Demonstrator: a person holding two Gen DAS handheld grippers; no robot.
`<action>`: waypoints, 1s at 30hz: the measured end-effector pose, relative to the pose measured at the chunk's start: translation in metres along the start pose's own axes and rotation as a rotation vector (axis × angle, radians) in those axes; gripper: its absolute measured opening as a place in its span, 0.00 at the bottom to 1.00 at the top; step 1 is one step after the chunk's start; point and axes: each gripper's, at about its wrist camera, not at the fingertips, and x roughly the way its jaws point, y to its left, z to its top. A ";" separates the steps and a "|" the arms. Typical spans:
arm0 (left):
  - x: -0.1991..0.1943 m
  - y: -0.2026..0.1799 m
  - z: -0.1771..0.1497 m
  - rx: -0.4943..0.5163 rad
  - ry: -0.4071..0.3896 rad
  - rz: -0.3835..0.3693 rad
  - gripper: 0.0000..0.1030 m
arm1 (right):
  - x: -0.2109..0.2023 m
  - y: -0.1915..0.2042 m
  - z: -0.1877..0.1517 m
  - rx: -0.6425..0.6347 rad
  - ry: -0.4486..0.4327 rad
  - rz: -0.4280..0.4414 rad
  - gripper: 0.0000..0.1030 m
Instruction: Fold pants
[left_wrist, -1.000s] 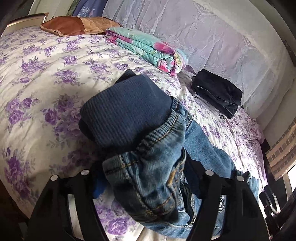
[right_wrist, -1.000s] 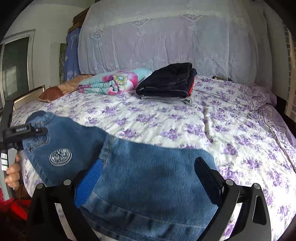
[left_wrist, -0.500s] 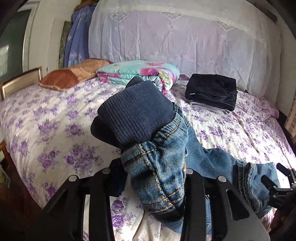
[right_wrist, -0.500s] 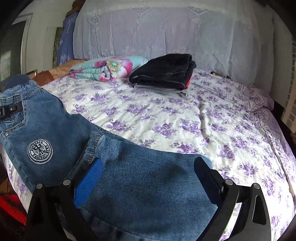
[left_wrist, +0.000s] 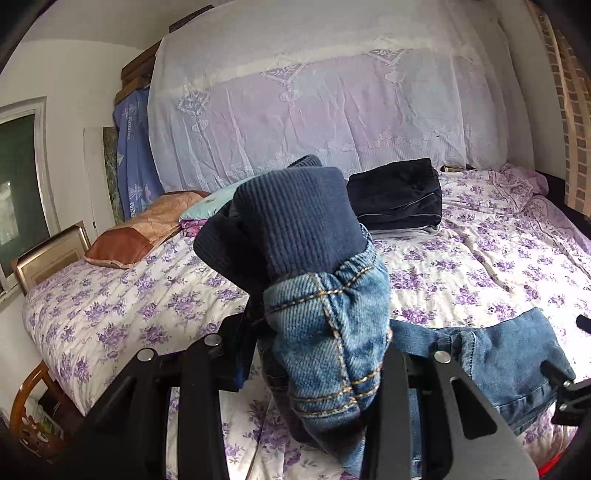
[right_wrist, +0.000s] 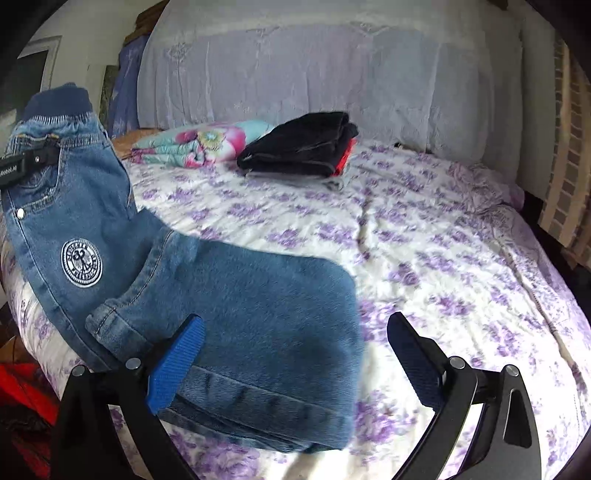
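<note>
Left wrist view: the left gripper (left_wrist: 314, 354) clamps the jeans (left_wrist: 325, 332) at the waistband, lifted off the floral bedspread (left_wrist: 480, 258). Right gripper (right_wrist: 295, 354) stands open, a leg hem lying loose between its jaws.

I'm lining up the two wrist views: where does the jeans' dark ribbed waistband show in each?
Left wrist: ribbed waistband fills the centre, just above the left claw.
Right wrist: it sits at upper left, topping the lifted jeans.
Shared landmark: the folded black clothes on the bed.

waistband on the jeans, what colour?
Dark navy ribbed knit waistband on the blue denim jeans; clearest in the left wrist view.
</note>
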 end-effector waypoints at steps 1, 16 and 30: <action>-0.001 -0.003 0.001 0.009 -0.003 0.004 0.33 | -0.005 -0.011 0.001 0.027 -0.022 -0.019 0.97; -0.014 -0.047 0.008 0.113 -0.050 0.026 0.33 | 0.007 -0.122 -0.036 0.366 -0.056 -0.166 0.97; -0.022 -0.091 0.010 0.221 -0.083 0.031 0.33 | 0.012 -0.131 -0.044 0.439 -0.030 -0.097 0.97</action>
